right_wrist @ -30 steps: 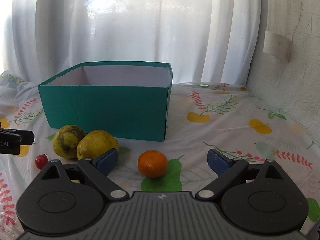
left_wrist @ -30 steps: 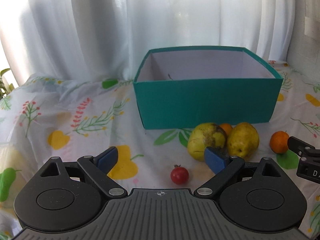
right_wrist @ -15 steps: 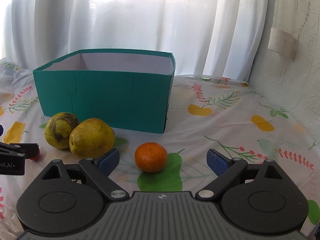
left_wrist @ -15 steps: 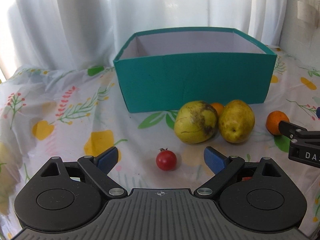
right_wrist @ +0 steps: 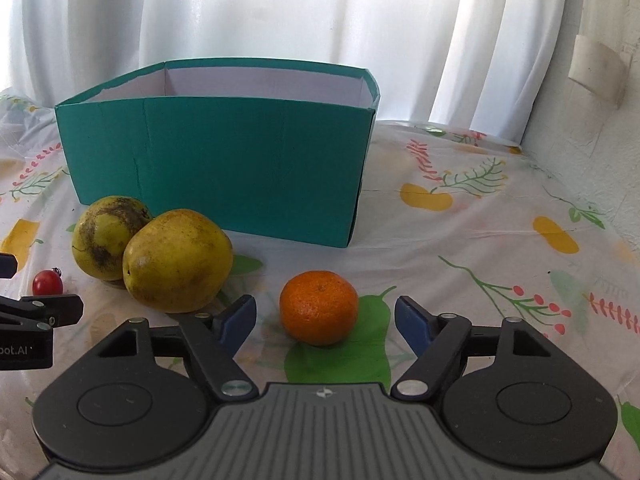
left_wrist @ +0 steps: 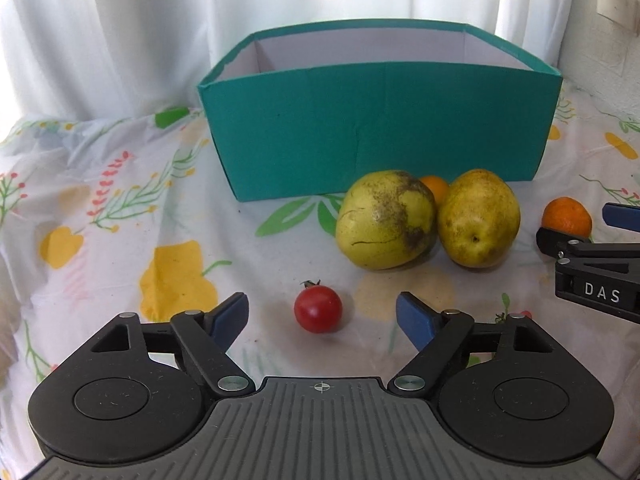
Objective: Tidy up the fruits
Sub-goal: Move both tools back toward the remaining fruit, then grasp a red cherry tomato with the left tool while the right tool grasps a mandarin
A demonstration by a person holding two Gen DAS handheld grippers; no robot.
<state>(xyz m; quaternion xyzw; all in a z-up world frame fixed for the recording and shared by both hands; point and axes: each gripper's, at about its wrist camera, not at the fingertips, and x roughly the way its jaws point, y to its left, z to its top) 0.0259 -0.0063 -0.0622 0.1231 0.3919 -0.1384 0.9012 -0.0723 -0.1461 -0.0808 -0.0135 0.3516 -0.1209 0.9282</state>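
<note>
A small red cherry tomato [left_wrist: 318, 309] lies on the cloth between the blue pads of my left gripper [left_wrist: 322, 316], whose jaws are closing with gaps on both sides. Behind it sit two yellow-green pears [left_wrist: 386, 220] [left_wrist: 478, 218], a small orange fruit [left_wrist: 434, 188] peeking between them. My right gripper [right_wrist: 324, 318] straddles a mandarin [right_wrist: 318, 307]; its jaws are closing too, with the pads apart from the peel. An open teal box [left_wrist: 380, 136] stands behind the fruit. The pears [right_wrist: 178, 260] [right_wrist: 106, 236] and the tomato [right_wrist: 47, 283] lie left of the mandarin.
A floral tablecloth [right_wrist: 480, 240] covers the table. White curtains [left_wrist: 120, 32] hang behind the box, and a white brick wall [right_wrist: 592, 128] closes the right side. The right gripper's body [left_wrist: 592, 276] shows at the left wrist view's right edge.
Both grippers have dropped lower and come nearer to the fruit, and both pairs of jaws have narrowed. The tomato and the mandarin now lie between the pads.
</note>
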